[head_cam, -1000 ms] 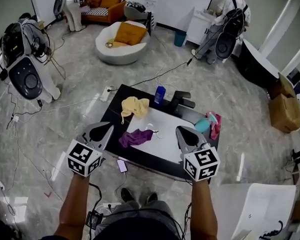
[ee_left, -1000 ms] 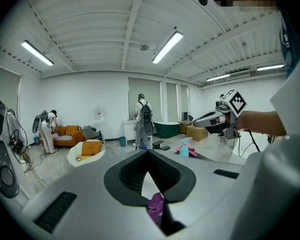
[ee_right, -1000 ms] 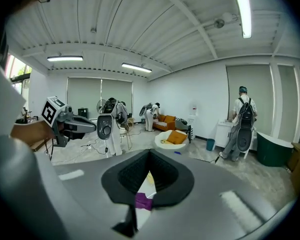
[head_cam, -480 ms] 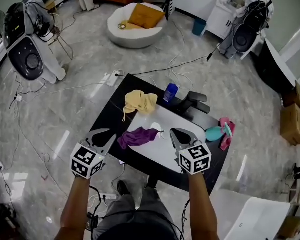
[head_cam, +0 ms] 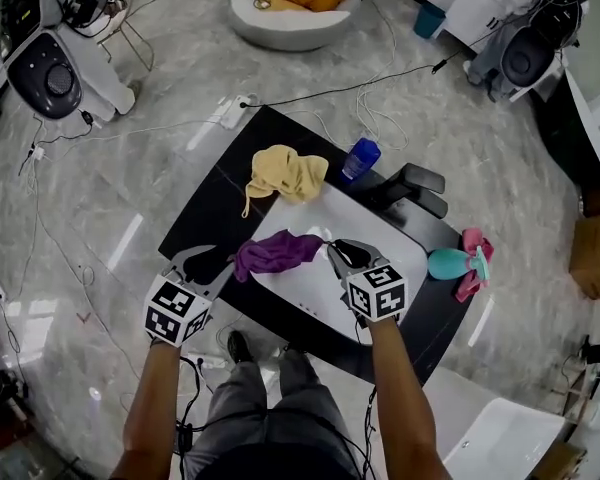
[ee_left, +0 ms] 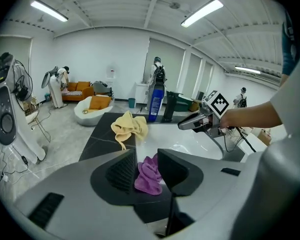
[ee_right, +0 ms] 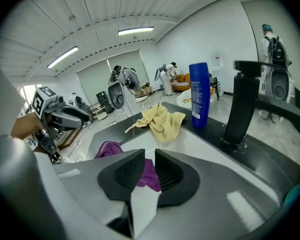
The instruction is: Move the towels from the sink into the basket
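A purple towel (head_cam: 277,253) lies crumpled on the white sink's (head_cam: 380,243) near left rim. A yellow towel (head_cam: 285,173) is heaped at the sink's far left corner, partly on the black counter. My left gripper (head_cam: 215,260) is just left of the purple towel and my right gripper (head_cam: 338,253) just right of it. Both pairs of jaws have just been opening. In the left gripper view the purple towel (ee_left: 150,174) shows in the gap, with the pads apart from it. The right gripper view shows the purple towel (ee_right: 147,174) the same way. No basket is in view.
A blue bottle (head_cam: 361,158) and a black faucet (head_cam: 415,190) stand behind the sink. A teal and pink object (head_cam: 460,263) lies on the counter's right end. Cables cross the marble floor, and a robot (head_cam: 45,63) stands at far left.
Both grippers have come down from above the counter's near edge to either side of the purple towel. Their jaws, shut before, now stand apart. The towels have not moved.
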Demonstrator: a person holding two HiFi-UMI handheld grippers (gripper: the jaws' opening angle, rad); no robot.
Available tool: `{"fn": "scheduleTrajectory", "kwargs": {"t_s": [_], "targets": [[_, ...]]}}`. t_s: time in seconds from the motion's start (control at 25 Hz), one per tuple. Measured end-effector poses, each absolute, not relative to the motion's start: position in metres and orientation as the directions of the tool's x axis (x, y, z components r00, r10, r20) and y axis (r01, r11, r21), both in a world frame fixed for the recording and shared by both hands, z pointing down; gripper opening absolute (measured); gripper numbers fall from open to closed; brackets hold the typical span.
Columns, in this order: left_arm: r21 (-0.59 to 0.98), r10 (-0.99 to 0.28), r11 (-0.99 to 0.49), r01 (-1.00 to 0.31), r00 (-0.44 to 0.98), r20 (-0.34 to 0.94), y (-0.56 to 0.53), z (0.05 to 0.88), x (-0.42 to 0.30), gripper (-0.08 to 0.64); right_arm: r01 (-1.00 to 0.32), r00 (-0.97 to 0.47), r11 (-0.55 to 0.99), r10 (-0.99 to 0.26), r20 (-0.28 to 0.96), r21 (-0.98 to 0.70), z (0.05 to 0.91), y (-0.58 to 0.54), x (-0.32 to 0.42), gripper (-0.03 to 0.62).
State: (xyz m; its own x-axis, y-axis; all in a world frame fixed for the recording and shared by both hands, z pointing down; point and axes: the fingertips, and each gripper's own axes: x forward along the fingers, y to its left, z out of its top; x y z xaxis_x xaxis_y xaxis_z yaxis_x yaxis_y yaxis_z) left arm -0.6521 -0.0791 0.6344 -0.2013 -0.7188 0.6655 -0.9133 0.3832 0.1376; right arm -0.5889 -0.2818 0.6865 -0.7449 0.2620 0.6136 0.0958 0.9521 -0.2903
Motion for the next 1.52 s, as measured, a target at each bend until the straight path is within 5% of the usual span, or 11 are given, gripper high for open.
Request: {"fn": "scheduleTrajectory", "kwargs": {"t_s": [0.64, 1.24, 1.52], "targets": [[0.162, -0.653, 0.409, -0.898, -0.164, 0.74, -0.078, 0.709, -0.646, 0.193, 0.101, -0.581, 0.907, 0.387, 0.716, -0.408, 0.814, -0.262, -0.594, 0.144], [0.129, -0.601, 0.422, -0.897, -0.171, 0.781, -0.072, 0.747, -0.646, 0.193, 0.086, -0.421, 0.9, 0.421, 0.803, -0.427, 0.902, -0.248, -0.59, 0.146], [0.1, -0.579, 0.436, -0.894, -0.194, 0.792, -0.069, 0.756, -0.646, 0.131, 0.084, -0.39, 0.914, 0.396, 0.831, -0.396, 0.914, -0.246, -0.593, 0.093]]}}
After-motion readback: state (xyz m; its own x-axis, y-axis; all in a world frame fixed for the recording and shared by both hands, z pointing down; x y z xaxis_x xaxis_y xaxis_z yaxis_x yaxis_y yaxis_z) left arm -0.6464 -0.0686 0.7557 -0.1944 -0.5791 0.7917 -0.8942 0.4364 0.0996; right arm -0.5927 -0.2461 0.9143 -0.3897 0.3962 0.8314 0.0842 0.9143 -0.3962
